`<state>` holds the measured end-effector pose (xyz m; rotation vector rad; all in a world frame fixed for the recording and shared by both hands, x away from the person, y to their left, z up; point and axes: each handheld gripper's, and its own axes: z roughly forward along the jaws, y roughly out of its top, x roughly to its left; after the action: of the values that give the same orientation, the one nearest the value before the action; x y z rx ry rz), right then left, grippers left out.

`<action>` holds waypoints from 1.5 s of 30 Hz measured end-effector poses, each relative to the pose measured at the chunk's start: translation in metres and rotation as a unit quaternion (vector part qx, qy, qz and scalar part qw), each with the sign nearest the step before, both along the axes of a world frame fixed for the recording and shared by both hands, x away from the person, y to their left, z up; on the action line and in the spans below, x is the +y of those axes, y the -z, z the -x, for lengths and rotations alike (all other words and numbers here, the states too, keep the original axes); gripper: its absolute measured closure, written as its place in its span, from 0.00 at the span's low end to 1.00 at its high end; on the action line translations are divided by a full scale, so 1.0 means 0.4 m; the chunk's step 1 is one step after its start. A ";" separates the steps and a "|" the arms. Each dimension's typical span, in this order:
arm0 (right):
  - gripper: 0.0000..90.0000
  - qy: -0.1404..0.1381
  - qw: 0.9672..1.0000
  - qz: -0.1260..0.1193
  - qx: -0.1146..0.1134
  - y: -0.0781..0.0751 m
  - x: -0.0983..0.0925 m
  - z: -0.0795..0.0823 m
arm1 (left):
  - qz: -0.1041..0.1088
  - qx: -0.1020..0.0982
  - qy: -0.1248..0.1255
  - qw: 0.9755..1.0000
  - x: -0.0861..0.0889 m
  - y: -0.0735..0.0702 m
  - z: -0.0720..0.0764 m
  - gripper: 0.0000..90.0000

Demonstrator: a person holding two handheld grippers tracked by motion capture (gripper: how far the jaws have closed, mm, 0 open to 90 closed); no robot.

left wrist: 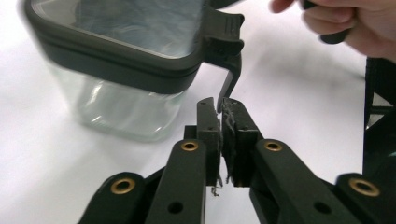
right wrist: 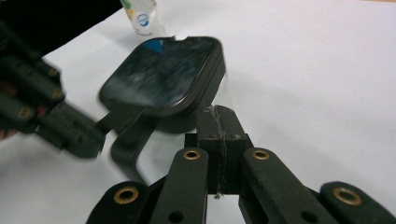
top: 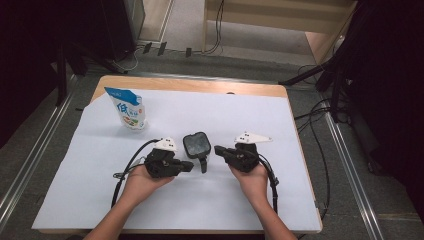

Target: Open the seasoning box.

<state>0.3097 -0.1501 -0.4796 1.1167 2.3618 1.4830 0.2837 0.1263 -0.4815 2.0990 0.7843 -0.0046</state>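
A clear glass container (top: 196,144) with a dark lid stands mid-table on the white sheet. A dark latch (top: 202,164) hangs from the lid's near side. My left gripper (top: 191,165) comes in from the left. In the left gripper view, its jaws (left wrist: 219,109) pinch the tip of the latch (left wrist: 229,79) beside the container (left wrist: 126,60). My right gripper (top: 217,150) lies to the right of the container. Its jaws (right wrist: 217,112) are shut with nothing between them, close to the edge of the lid (right wrist: 163,74). The left gripper (right wrist: 70,135) looks blurred there.
A white and blue pouch (top: 130,110) stands upright at the back left of the sheet (top: 200,205), also visible as the pouch (right wrist: 140,16). The wooden table edge (top: 200,85) runs along the back. Cables trail from both grippers toward the person.
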 end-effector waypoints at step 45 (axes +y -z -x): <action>1.00 -0.071 0.997 0.025 0.021 0.067 0.124 0.085 | 0.003 -0.018 -0.069 0.997 0.132 -0.005 -0.041 0.42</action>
<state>0.2757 -0.1003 -0.5064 0.9977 2.5412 1.4465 0.3000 0.1789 -0.4794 2.0301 0.9059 0.1050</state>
